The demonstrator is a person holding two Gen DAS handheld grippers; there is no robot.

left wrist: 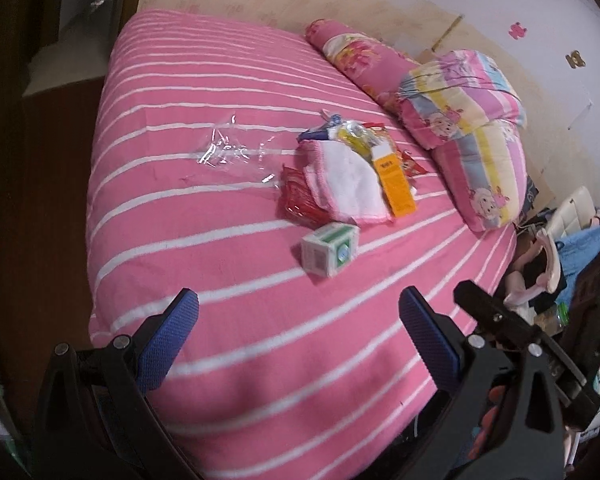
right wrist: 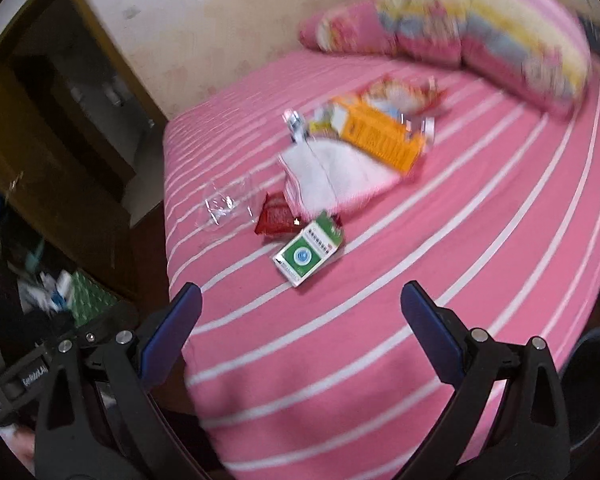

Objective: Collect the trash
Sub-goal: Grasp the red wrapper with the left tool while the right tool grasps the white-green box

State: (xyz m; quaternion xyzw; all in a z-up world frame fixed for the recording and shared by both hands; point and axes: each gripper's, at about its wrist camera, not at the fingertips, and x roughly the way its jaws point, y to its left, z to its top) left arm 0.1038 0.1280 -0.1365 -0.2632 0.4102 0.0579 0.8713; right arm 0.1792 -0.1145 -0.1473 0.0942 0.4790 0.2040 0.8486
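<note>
Ahead of both claws, on a bed [left wrist: 228, 280] with a pink white-striped cover, lies a loose heap of litter. Left claw [left wrist: 299, 308] hangs above the near part of the cover, fingers spread wide, nothing between them. Right claw [right wrist: 301, 300] the same: blue pads apart, empty, above the near edge of the bed.

Nearest item, just beyond both claws: a small white-and-green box [left wrist: 329, 254] [right wrist: 309, 253], apart from the rest in the left view. Behind it a red wrapper [left wrist: 298, 199] [right wrist: 275, 219], partly tucked under a white cloth with pink trim [left wrist: 350, 186] [right wrist: 332, 178]. To the right of the cloth, touching it, an orange carton [left wrist: 395, 184] [right wrist: 384, 140]. Farther back, mixed small wrappers [left wrist: 352, 132], details too blurred to sort. Left of the heap, crumpled clear plastic film [left wrist: 236, 150] [right wrist: 226, 206] flat on the cover.

Far right, against the wall: striped cartoon-print pillows [left wrist: 460, 92] [right wrist: 500, 28]
</note>
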